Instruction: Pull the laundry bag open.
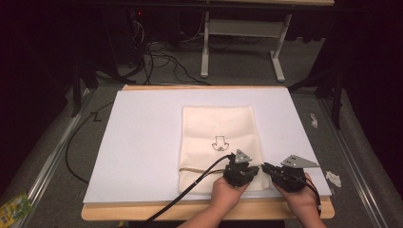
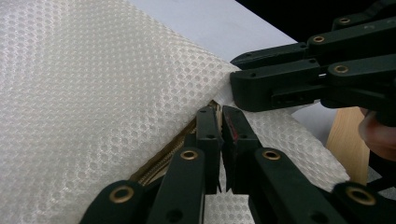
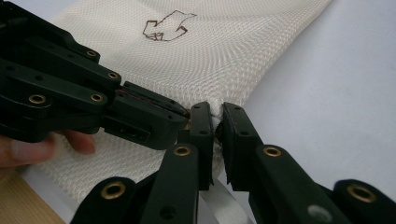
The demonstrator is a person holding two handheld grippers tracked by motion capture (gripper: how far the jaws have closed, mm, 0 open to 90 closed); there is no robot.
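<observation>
Dim room, dark all round. Grey carpet floor (image 1: 237, 66), black cables (image 1: 161, 61) snaking across it, a white table frame (image 1: 242, 28) standing behind the wooden table (image 1: 199, 213).

Mesh bag (image 1: 218, 142) on table (image 1: 142, 142), right of centre, near front edge.

- We are seeing a white sheet (image 1: 142, 142) that is covering most of a wooden table (image 1: 142, 213); the wood is showing at the near and far edges.
- We are noticing a white frame with two legs (image 1: 240, 33) that is standing on the grey floor (image 1: 247, 71) beyond the table.
- We are seeing black cables (image 1: 161, 61) that are lying in loops on the floor, near that frame.
- We are finding small white scraps (image 1: 314, 119) (image 1: 333, 178) that are lying on the floor at the right of the table.
- We are seeing a green and yellow packet (image 1: 14, 206) that is lying at the bottom left corner.
</observation>
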